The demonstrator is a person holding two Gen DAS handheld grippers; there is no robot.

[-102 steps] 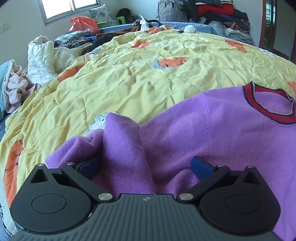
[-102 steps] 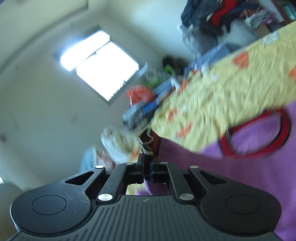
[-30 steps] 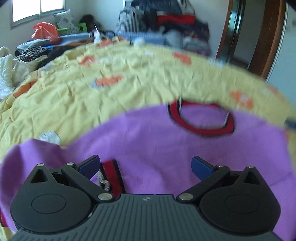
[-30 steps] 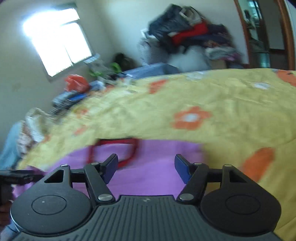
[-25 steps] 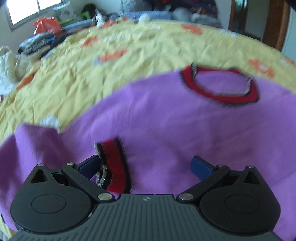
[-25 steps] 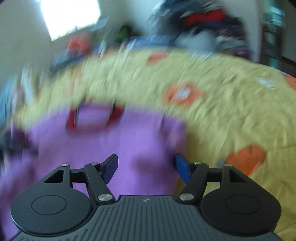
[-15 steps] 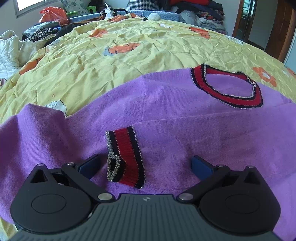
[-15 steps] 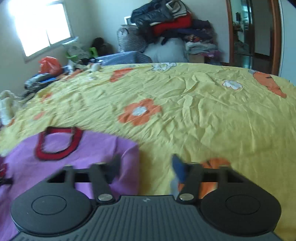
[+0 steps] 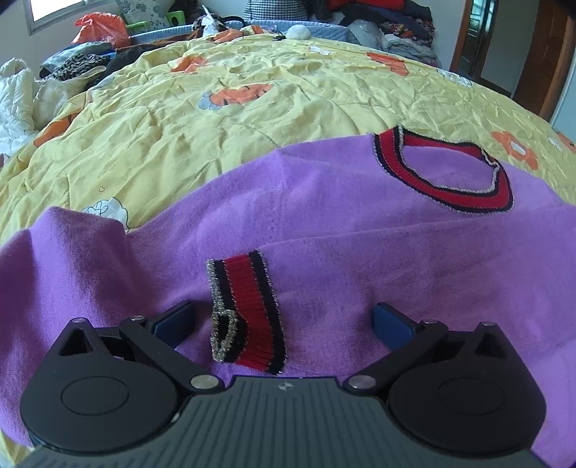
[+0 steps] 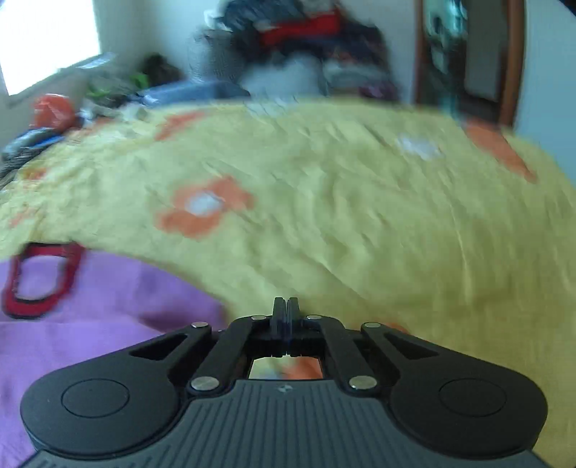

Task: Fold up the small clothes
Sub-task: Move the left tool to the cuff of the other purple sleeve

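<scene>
Fuzzy matt knit purple sweater point(image 9: 324, 223), ribbed cuff point(image 9: 248, 309); crinkled cotton yellow quilt point(image 9: 216, 118).

The sweater point(image 9: 324, 223) lies on the bedspread point(image 9: 216, 118), its cuff point(image 9: 248, 309) folded onto its front.

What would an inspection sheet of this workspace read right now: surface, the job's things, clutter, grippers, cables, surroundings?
Surface: yellow quilt with orange flowers, wrinkled, covering the bed.
Job's things: purple sweater spread on the quilt, red collar away from the camera; one sleeve folded across the body, its red cuff lying on top.
Clutter: white padded bedding and dark clothes at the quilt's left edge.
Grippers: left gripper open, jaws either side of the cuff; right gripper shut, nothing between its jaws, over the quilt beside the sweater.
Cables: nothing seen.
Surroundings: piled clothes beyond the bed, wooden door frame, window.
</scene>
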